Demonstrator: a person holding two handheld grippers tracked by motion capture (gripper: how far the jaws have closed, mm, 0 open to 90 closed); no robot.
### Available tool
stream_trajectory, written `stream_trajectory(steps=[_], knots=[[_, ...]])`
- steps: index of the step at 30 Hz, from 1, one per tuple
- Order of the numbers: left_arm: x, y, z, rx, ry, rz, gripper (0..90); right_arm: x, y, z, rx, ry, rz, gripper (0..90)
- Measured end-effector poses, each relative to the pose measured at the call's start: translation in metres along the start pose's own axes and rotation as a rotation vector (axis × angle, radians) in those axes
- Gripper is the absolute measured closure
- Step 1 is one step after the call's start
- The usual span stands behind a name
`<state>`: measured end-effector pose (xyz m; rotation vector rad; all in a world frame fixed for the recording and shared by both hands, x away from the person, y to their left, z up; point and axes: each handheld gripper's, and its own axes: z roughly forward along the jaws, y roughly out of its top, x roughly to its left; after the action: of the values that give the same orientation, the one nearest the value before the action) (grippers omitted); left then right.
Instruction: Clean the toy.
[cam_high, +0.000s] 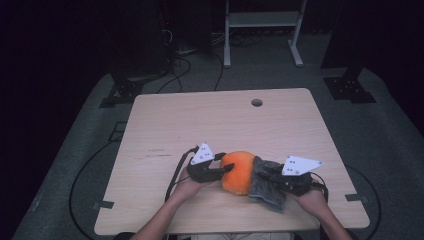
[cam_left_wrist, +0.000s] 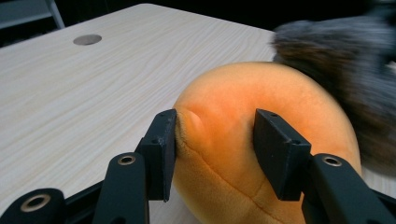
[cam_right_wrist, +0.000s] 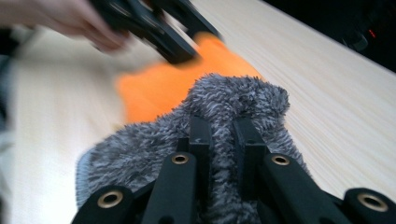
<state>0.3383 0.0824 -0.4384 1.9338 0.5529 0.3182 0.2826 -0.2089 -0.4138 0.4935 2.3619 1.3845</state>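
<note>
An orange plush cushion (cam_high: 236, 174) lies near the front of the wooden table (cam_high: 200, 125), with a grey fuzzy cover (cam_high: 267, 184) bunched against its right side. My left gripper (cam_high: 227, 169) is shut on the plush's left end. In the left gripper view its jaws pinch a fold of the orange plush (cam_left_wrist: 261, 88), and the left gripper (cam_left_wrist: 215, 149) dents the fabric. My right gripper (cam_high: 264, 175) is shut on the grey cover (cam_right_wrist: 233, 98), its jaws (cam_right_wrist: 223, 135) sunk into the pile. Beyond it lie the orange plush (cam_right_wrist: 159, 84) and the blurred left gripper (cam_right_wrist: 173, 42).
A round cable hole (cam_high: 257, 102) sits near the table's far edge. Behind the table stand a white frame (cam_high: 262, 20) and dark stands, with cables (cam_high: 175, 65) on the grey floor. The person's forearms enter from the front edge.
</note>
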Motion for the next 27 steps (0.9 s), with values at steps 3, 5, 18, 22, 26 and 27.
stream_trajectory(steps=[3, 5, 18, 22, 26, 27], knots=[[-0.001, 0.000, 0.002, 0.003, 0.005, 0.012, 50.3, 0.011, 0.008, 0.010, 0.005, 0.033, -0.026, 79.7], [0.000, 0.000, 0.001, 0.008, 0.010, 0.013, 49.1, 0.019, 0.012, 0.022, 0.058, 0.012, -0.077, 79.7], [0.003, -0.001, 0.001, -0.006, -0.026, -0.029, 50.0, 0.021, 0.008, 0.020, 0.046, -0.003, -0.079, 80.0], [0.007, -0.003, 0.001, 0.005, -0.023, -0.037, 50.5, 0.021, 0.010, 0.027, 0.062, -0.009, -0.096, 80.1], [0.010, -0.002, 0.001, 0.003, -0.037, -0.055, 50.7, 0.010, 0.002, 0.019, 0.100, -0.061, -0.081, 80.3], [0.010, -0.002, 0.001, 0.003, -0.037, -0.055, 50.8, 0.010, 0.002, 0.019, 0.100, -0.061, -0.081, 80.3]])
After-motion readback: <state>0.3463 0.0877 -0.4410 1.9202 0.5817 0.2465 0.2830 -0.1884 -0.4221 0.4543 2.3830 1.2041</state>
